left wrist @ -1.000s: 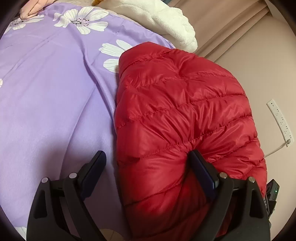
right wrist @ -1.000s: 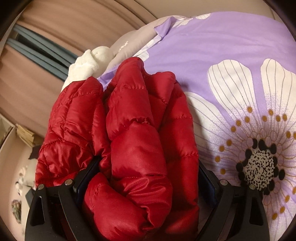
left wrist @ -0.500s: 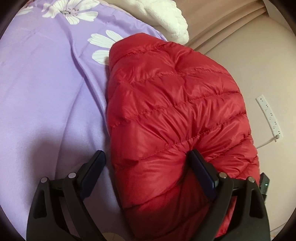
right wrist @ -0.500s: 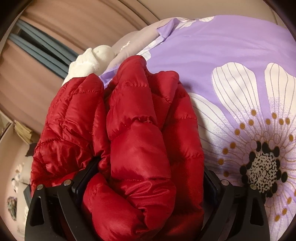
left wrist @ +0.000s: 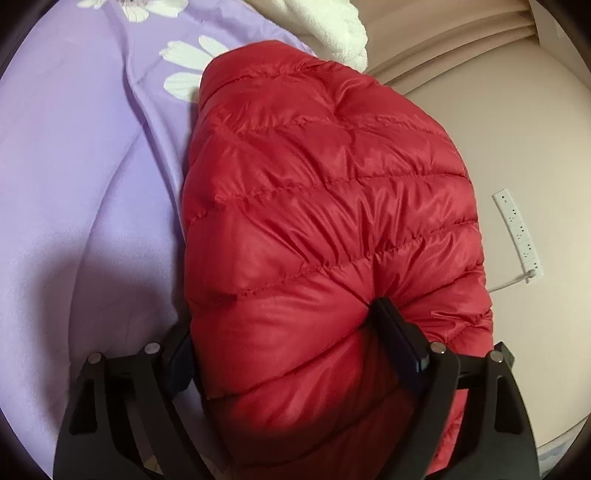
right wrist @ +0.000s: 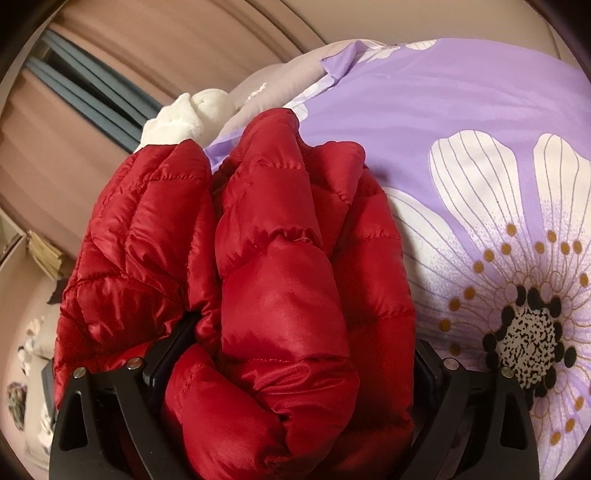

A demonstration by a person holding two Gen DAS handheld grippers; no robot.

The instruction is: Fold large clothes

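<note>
Nearest us, our left gripper (left wrist: pixel 291 332) had just been closing its jaws on the folded edge of the red down jacket (left wrist: pixel 325 206). Half a second before, bare sheet showed beside its left finger; now both fingers pressed into the padding, so we judged the bundle clamped. Our right gripper (right wrist: pixel 291 354) sat unchanged, jaws wide yet squeezed on a thick gathered wad of the same jacket (right wrist: pixel 280 288). The jacket lay bunched on the purple floral bedsheet (left wrist: pixel 74 166) at the bed's edge, a white fleece blanket (left wrist: pixel 332 26) beyond it and a power strip (left wrist: pixel 517 229) on the floor. With both ends held, we judged the next fold ready.
</note>
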